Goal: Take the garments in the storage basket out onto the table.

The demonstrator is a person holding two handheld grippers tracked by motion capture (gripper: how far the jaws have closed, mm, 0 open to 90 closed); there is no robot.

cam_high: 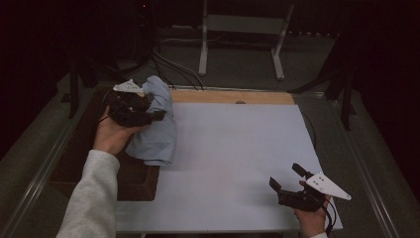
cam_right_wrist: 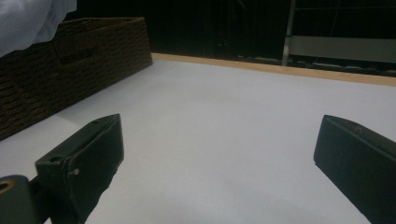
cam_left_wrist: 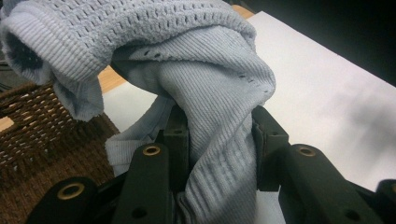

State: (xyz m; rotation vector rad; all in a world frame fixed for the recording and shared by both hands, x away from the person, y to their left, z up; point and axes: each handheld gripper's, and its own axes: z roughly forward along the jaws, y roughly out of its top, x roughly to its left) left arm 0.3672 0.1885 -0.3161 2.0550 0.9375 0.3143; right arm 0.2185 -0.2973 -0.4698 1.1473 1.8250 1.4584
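Gripping a pale blue knit garment [cam_high: 156, 126] between clenched jaws, left hand-held gripper [cam_high: 148, 115] up at the far left, over the edge where the dark wicker basket [cam_high: 133, 176] meets the white table [cam_high: 237, 148]. Lifted cloth draped down from the jaws, lower folds trailing onto the basket rim and the table's left edge; probably raised this way to carry the piece clear of the basket and out over the open sheet, where it could be laid flat. In the left gripper view, ribbed fabric [cam_left_wrist: 215, 140] bunched between the black pads [cam_left_wrist: 268, 135], a cuff-like opening [cam_left_wrist: 28, 51] hanging at the upper left, basket weave [cam_left_wrist: 37, 121] below it. Right hand-held gripper [cam_high: 288, 179] parked at the near right of the table, jaws spread wide with nothing between them, seemingly kept ready and out of the way until a second corner of the cloth needs catching; in the right gripper view, both pads [cam_right_wrist: 88, 154] apart over bare table, basket wall [cam_right_wrist: 74, 60] at the far left. Hard to tell what kind of garment this is: shape crumpled, much of it hidden behind the left hand-held gripper and hand [cam_high: 111, 136], and basket contents lost in shadow. Room beyond the table too dark to read beyond a pale metal stand [cam_high: 242, 29] and some cables.
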